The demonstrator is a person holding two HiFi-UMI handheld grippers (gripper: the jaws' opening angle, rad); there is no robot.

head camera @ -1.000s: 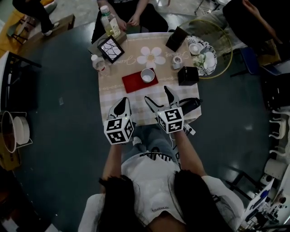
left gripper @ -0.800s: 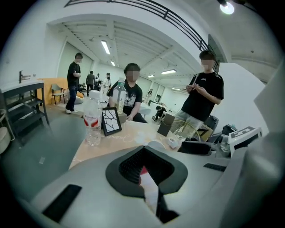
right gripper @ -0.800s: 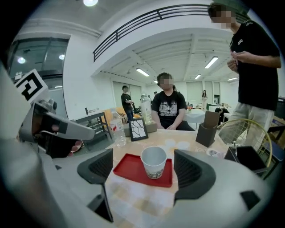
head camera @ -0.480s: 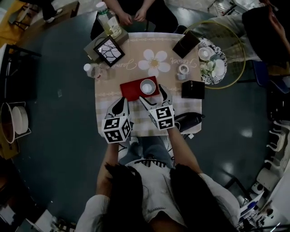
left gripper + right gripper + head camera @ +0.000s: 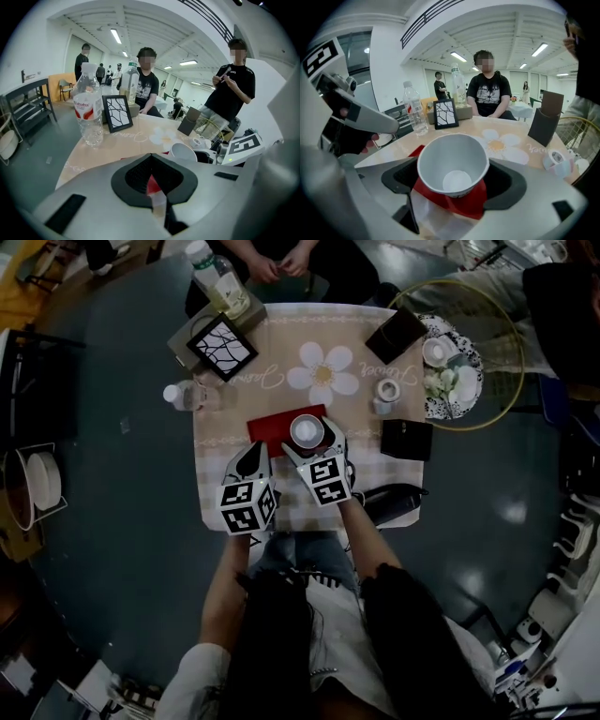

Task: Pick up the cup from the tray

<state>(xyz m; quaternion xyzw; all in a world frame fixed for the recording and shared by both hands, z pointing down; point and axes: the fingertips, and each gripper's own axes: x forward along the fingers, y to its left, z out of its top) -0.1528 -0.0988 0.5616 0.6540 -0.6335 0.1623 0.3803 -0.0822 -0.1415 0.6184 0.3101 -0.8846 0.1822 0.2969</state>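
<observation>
Seen from above, a small table (image 5: pixel 221 432) with a flower-patterned cloth holds a red tray (image 5: pixel 267 427) near its front edge. A white cup (image 5: pixel 306 430), empty and upright, stands on the right part of that tray. The right gripper (image 5: pixel 312 442) has its jaws apart, one on each side of the cup; in the right gripper view the dark pads (image 5: pixel 401 176) sit just beside the cup's walls, and I cannot tell if they press on it. The left gripper (image 5: pixel 251 460) is just to the left, over the table's front edge, its jaws together and holding nothing. A clear water bottle (image 5: pixel 183 395) lies at the table's left edge.
</observation>
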